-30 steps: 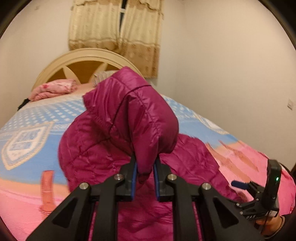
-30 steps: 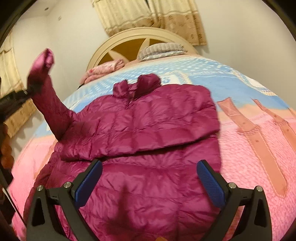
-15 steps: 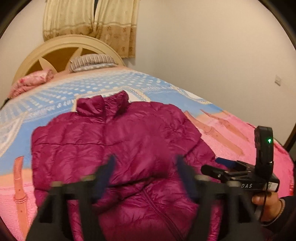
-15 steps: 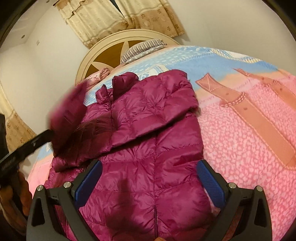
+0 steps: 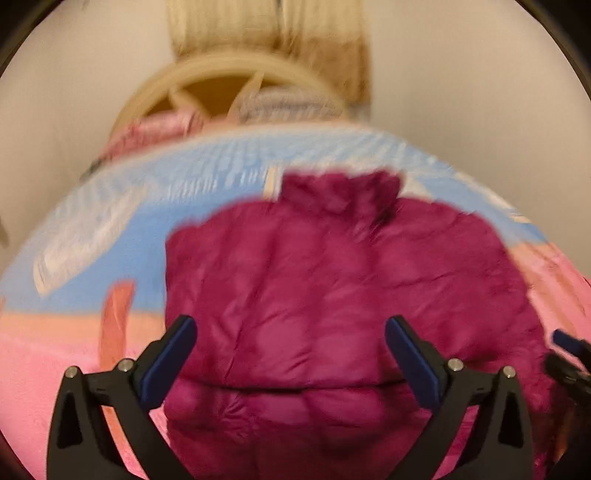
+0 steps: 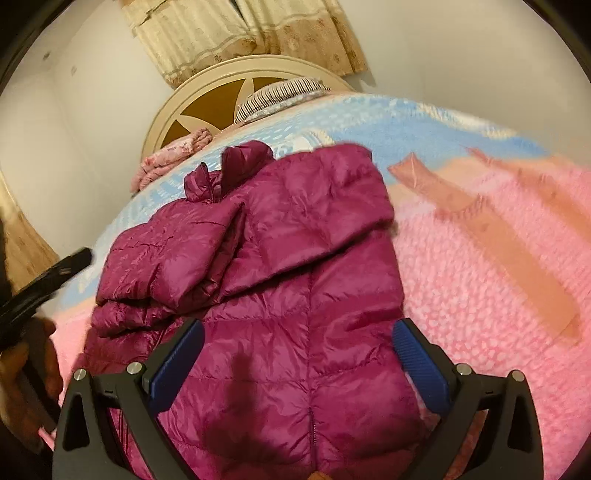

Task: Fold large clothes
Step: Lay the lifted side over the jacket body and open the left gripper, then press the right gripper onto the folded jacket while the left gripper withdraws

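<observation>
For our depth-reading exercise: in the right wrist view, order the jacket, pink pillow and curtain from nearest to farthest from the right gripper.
1. Jacket: right under the open right gripper, on the bed.
2. Pink pillow: beyond the collar, left, by the headboard.
3. Curtain: on the wall above the headboard.

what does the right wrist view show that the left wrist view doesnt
Only the right wrist view shows the sleeves folded across the jacket's front, the zipper line, and the person's left hand. Only the left wrist view shows the right gripper's tip at its edge. Both share the magenta jacket on the bed, the headboard, pillows, and open grippers.
</observation>
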{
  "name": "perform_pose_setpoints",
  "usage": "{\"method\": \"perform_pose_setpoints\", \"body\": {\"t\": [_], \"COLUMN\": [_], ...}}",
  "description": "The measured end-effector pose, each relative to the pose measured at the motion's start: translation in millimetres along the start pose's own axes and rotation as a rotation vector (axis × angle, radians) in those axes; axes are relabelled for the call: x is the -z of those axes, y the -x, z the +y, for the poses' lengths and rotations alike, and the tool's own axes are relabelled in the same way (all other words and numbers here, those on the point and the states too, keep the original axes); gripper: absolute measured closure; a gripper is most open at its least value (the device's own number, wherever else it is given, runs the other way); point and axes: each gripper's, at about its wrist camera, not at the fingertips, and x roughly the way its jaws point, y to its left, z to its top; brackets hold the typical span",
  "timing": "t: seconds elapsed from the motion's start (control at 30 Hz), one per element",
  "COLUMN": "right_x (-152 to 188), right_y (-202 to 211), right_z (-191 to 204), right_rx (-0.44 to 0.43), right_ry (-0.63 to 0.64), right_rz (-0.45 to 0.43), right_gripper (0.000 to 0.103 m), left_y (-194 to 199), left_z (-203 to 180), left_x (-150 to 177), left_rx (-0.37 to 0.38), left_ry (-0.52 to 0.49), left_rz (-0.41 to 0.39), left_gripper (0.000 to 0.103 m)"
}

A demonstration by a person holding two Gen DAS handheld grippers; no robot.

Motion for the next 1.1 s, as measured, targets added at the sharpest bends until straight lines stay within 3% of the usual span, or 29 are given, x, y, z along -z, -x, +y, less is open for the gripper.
{"method": "perform_pose_setpoints", "body": {"t": [0.07, 0.13, 0.17, 0.3, 0.4, 0.47, 0.6, 0.8, 0.93, 1.03, 1.1], "right_x": [-10.7, -28.6, -35.6, -64.2, -63.9, -55.0, -35.8, -28.0, -43.7, -57.8, -63.5], "right_y": [-0.1, -7.6, -10.9, -47.2, -78.5, -89.0, -92.2, -86.5, -44.2, -27.9, -30.9], "right_z": [16.8, 24.8, 26.5, 42.2, 46.3, 49.6, 42.7, 35.7, 48.0, 63.6, 70.7], "right_rx": [-0.087, -0.208, -0.221, -0.085, -0.095, -0.032, 0.049, 0.096, 0.155, 0.075, 0.049], "right_ry": [0.034, -0.015, -0.03, 0.012, -0.001, 0.03, 0.066, 0.092, 0.105, 0.123, 0.125], "right_rz": [0.013, 0.044, 0.041, 0.073, 0.157, 0.19, 0.208, 0.241, 0.069, 0.0, 0.0], "right_gripper": [0.001, 0.001, 0.001, 0.001, 0.001, 0.002, 0.003, 0.003, 0.003, 0.003, 0.003], "left_y": [-24.9, -30.5, -30.7, -26.8, -23.5, -18.4, -22.3, -25.5, -21.0, -13.6, -8.5], "left_z": [5.7, 7.4, 6.6, 1.7, 3.2, 4.9, 11.1, 5.0, 5.8, 4.6, 4.0], "left_x": [10.1, 18.0, 21.1, 22.1, 21.8, 23.8, 22.5, 20.7, 20.1, 16.8, 12.3], "left_rx": [-0.04, -0.019, -0.015, 0.017, 0.035, 0.052, 0.068, 0.049, 0.045, 0.036, 0.03], "left_ry": [0.013, 0.032, 0.036, 0.009, 0.009, 0.023, 0.039, 0.007, 0.004, -0.011, -0.017], "left_rz": [0.079, 0.079, 0.075, 0.048, 0.032, 0.023, 0.029, 0.031, 0.021, 0.003, -0.016], "left_gripper": [0.0, 0.0, 0.0, 0.0, 0.0, 0.0, 0.0, 0.0, 0.0, 0.0, 0.0]}}
